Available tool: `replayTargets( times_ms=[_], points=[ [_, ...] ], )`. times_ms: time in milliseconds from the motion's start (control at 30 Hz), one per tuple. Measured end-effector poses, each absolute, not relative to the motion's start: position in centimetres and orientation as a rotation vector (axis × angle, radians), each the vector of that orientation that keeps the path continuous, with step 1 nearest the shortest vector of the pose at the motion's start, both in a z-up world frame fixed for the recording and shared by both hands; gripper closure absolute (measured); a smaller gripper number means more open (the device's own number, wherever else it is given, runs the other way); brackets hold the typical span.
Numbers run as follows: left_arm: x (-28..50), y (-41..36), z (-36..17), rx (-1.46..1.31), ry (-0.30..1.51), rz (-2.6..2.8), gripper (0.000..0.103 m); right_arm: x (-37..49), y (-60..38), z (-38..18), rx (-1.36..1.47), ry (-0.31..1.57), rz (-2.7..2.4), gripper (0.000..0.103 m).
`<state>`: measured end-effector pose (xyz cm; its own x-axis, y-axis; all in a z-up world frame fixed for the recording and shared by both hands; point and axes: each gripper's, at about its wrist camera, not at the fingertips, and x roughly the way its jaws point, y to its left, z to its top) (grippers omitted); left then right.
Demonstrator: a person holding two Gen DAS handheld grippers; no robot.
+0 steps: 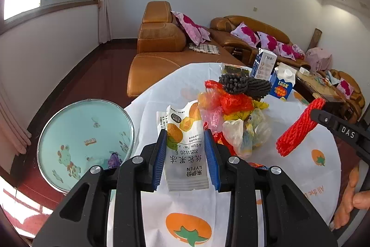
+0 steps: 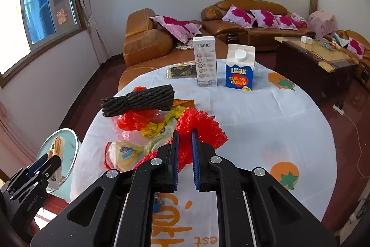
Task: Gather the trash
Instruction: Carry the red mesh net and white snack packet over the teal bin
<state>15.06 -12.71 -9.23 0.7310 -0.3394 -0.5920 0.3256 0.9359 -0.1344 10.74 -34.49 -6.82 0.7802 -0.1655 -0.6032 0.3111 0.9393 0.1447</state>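
1. Far left, off the table edge: the round bin (image 1: pixel 85 142) w/ the cartoon-print liner sits low on the floor. That's prob. your drop spot, judging by the task.
2. Your left claw (image 1: pixel 185 145) has its blue pads closed onto both sides of the white jelly wrapper (image 1: pixel 185 142). Wrapper's long axis runs straight out along the fingers, its torn end pointing away from you. In the right wrist view, claw + wrapper hang right over the bin (image 2: pixel 62 149), so the left is the nearer arm; the release turns on the wrapper being above the rim, not the table.
3. Centre: the trash pile (image 1: pixel 231 122) of red, yellow & clear bags lies on the table (image 1: pixel 289 177), a dark rope bundle (image 1: pixel 245 83) on top at the back.
4. Right: your right claw (image 2: pixel 185 142) is nearly shut, pinching the red foam net (image 2: pixel 198 126). From the left wrist view the net's (image 1: pixel 300 126) long axis slants up to the right, lifted clear of the cloth. The bin is well apart to its left, across the pile.
5. Far back: two cartons (image 2: pixel 222 66) stand upright.
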Motion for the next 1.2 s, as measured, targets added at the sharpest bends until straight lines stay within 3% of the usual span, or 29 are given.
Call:
replayTargets(
  times_ms=[1200],
  points=[
    [16.6, -2.8, -8.0, -0.044, 0.638, -0.078, 0.071, 14.1, -21.1, -4.5, 0.106, 0.596, 0.002, 0.092]
  ],
)
